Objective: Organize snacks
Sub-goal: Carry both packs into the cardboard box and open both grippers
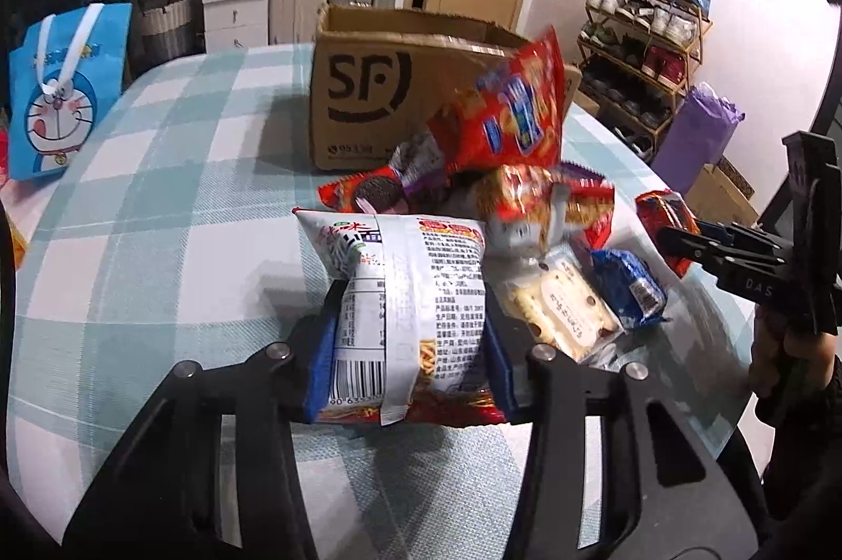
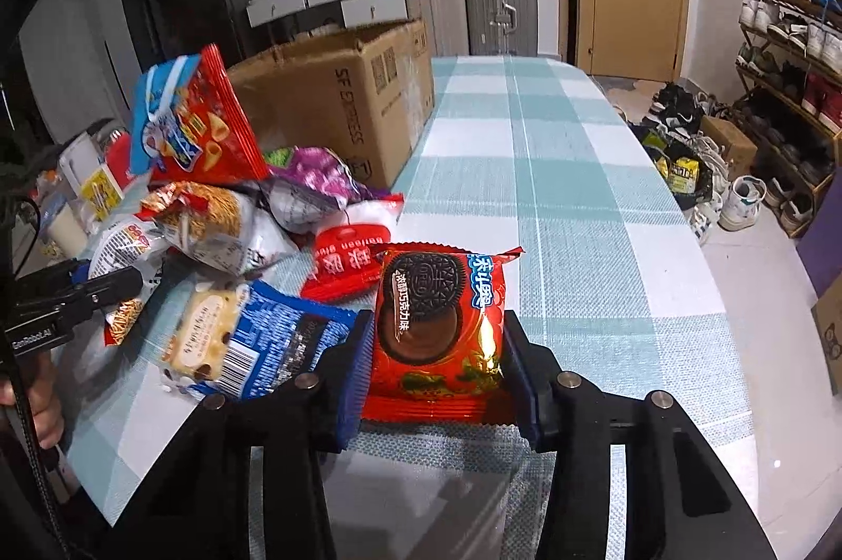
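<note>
While left tongs [image 1: 405, 349] clamp noodle packet [image 1: 400, 297], right tongs [image 2: 439, 365] pinch cookie packet [image 2: 439, 323]: light, crinkly, crushable; grip flat sides.

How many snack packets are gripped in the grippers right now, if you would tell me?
2: a white noodle-snack packet in the left gripper, a red chocolate-biscuit packet in the right gripper.

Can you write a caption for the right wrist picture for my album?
Right hand-held gripper shut on a red cookie pack beside the snack pile.
</note>
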A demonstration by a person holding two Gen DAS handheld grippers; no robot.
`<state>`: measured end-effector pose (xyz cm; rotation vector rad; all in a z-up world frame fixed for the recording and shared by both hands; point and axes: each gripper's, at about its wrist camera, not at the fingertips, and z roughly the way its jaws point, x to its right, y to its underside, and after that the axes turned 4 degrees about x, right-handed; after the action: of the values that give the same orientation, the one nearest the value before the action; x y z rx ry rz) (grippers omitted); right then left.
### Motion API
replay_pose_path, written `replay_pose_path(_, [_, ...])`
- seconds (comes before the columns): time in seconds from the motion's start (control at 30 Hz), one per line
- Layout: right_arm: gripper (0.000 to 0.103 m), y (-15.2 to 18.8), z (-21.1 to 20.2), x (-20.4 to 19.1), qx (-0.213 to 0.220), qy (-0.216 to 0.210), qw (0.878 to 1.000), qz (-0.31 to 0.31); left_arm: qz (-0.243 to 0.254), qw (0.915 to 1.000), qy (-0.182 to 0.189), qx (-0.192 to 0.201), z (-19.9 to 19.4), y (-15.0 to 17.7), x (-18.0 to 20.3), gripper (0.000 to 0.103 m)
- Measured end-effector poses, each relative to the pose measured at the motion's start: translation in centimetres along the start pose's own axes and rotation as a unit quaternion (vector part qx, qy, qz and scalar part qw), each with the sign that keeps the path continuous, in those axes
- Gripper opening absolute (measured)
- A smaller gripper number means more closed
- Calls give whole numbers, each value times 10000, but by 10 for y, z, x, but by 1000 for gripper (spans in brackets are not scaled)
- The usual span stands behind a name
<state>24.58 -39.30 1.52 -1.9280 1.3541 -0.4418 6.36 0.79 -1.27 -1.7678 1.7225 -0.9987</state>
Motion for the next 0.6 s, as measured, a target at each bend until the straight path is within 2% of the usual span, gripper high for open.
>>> replay_pose_path(0.37, [46, -14, -33, -9, 506, -408, 9979, 56, -134, 9983, -96, 550, -43, -20, -4, 43])
replay_pose_path(0.6, [46, -28, -48, -24, 745, -472, 9961, -69, -217, 9965, -176, 783, -62, -34, -6, 43])
